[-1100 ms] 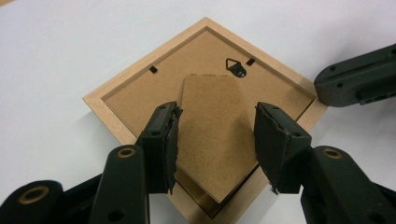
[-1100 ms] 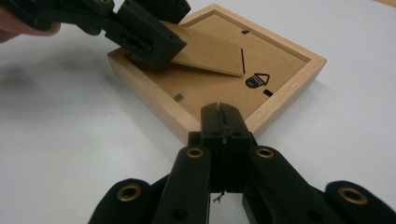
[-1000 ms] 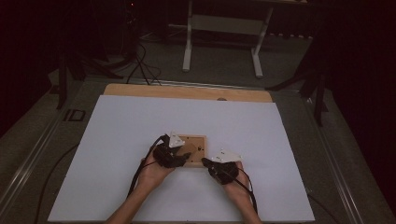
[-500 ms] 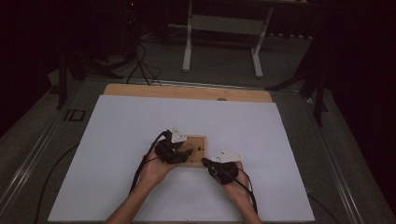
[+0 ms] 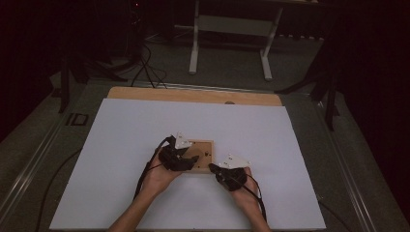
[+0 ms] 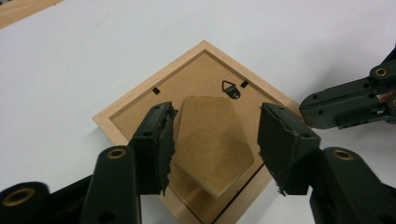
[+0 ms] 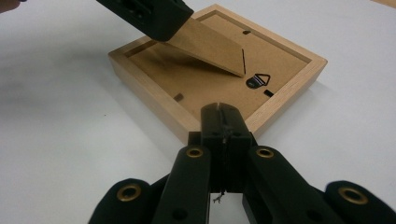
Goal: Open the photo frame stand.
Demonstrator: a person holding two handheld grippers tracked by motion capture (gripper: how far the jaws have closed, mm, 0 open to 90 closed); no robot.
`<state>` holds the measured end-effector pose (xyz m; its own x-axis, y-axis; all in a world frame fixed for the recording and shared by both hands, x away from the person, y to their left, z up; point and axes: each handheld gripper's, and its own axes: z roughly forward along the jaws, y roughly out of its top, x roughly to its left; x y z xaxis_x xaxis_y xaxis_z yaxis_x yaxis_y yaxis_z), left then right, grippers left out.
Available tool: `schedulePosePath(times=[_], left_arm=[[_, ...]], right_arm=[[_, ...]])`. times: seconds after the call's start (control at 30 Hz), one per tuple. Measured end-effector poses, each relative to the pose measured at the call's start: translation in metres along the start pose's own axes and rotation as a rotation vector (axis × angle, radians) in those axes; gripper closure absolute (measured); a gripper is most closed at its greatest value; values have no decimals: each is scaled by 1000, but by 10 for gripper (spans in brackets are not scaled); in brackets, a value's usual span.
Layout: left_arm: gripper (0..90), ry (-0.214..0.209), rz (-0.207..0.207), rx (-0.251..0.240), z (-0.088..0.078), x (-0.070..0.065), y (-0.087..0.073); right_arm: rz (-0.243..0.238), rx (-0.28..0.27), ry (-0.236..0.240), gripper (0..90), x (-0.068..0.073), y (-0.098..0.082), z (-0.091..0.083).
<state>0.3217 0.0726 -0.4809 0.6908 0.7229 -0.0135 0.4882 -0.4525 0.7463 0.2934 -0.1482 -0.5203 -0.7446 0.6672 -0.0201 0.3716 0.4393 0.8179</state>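
Observation:
A small wooden picture frame (image 5: 207, 146) lies face down on the white sheet, its brown backing (image 6: 196, 79) and black hanger hook (image 6: 230, 88) up. Its cardboard easel flap (image 6: 212, 140) is tilted up off the backing. My left gripper (image 6: 215, 144) straddles that flap. Its jaws have just been opening, and the flap sits between the pads with a thin gap on each side. From the right gripper view, the left gripper (image 7: 149, 14) covers the flap's raised end. My right gripper (image 7: 223, 116) is shut, its tip against the frame's near corner (image 7: 219, 105).
The white sheet (image 5: 145, 130) covers most of the table, with a bare wooden strip (image 5: 193, 95) along the far edge. Beyond the table stand a white-legged stand (image 5: 232, 29) and floor cables (image 5: 145, 63). Both forearms come in from the bottom edge.

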Motion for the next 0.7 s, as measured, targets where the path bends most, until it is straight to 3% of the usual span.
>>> schedulePosePath(times=[0.37,0.5,0.7], left_arm=[[415,-64,-92,20,3,8,-9],[426,-57,-101,55,6,10,-11],[445,-77,-120,60,7,13,-11]], right_arm=[[-1,0,-1,898,0,0,0],[-2,-1,-1,898,0,0,0],[-2,-1,0,897,0,0,0]])
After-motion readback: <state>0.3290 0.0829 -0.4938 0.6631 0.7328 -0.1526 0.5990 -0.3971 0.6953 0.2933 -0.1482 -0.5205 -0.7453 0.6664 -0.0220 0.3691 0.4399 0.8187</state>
